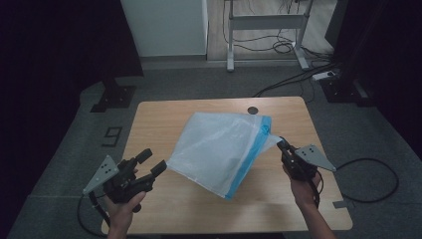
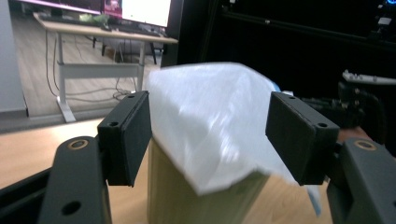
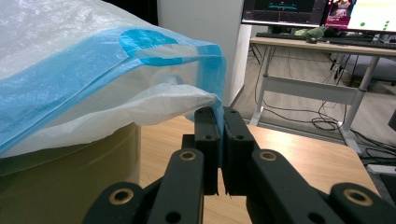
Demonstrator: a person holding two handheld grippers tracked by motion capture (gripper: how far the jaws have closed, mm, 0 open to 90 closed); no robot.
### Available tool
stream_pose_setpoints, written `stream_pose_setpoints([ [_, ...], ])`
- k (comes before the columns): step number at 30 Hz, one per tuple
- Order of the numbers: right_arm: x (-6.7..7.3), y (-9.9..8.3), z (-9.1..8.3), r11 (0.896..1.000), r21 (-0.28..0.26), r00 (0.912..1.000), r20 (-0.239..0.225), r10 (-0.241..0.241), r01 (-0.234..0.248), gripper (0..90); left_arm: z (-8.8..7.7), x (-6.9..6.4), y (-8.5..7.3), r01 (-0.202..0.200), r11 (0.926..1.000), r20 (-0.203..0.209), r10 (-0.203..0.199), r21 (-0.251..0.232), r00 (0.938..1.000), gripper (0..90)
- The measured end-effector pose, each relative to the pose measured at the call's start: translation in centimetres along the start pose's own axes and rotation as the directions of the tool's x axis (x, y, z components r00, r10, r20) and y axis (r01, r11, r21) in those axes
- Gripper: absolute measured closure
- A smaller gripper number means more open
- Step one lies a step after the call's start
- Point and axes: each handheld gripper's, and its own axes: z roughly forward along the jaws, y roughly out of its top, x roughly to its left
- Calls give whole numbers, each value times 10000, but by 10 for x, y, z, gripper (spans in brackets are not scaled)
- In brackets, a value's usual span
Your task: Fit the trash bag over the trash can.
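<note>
On the left of the high view, the left gripper (image 1: 152, 164) hangs just beside the lower-left corner of the translucent white plastic bag with a blue band along 1 edge (image 1: 219, 149), its jaws spread and pressing on nothing. In the left gripper view the 2 black pads stand wide with that bag corner (image 2: 210, 126) between them and apart from both, though the film there is blurred, so a faint brush against 1 pad cannot be ruled out. The bag lies in the middle of the light wooden table (image 1: 164, 119), partly raised, with its blue band running toward the right side. At the right, the right gripper (image 1: 281, 143) has its jaws pressed together on a fold of the bag's edge by the blue band (image 3: 212, 100), holding that end up off the table.

As a judgement, 1 hold out of 2 is in place: the right end is secured and lifted, the left corner is free, and spreading or folding the bag remains undone.
</note>
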Motion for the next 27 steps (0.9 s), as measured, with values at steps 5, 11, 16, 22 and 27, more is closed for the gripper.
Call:
stream_pose_setpoints([
  [5, 4, 2, -1, 9999, -61, 9999, -53, -140, 139, 847, 28, -22, 18, -403, 9988, -124, 406, 275, 9991, 322],
  [11, 8, 2, -2, 9997, -138, 9997, -126, -204, 202, 844, 67, -47, 23, -1037, 9886, -95, 1054, 1088, 9944, 354],
  [16, 9, 1, -4, 9996, -193, 9997, -187, -185, 182, 842, 87, -53, 15, -1181, 9756, 124, 1179, 1850, 9929, 339],
  [22, 10, 0, -7, 9996, -235, 9996, -241, -148, 142, 839, 100, -52, -9, -1090, 9605, 248, 1062, 2562, 9940, 284],
  [27, 13, -2, -7, 9996, -241, 9995, -272, -133, 127, 837, 104, -54, -19, -1244, 9533, 191, 1239, 2751, 9921, 251],
])
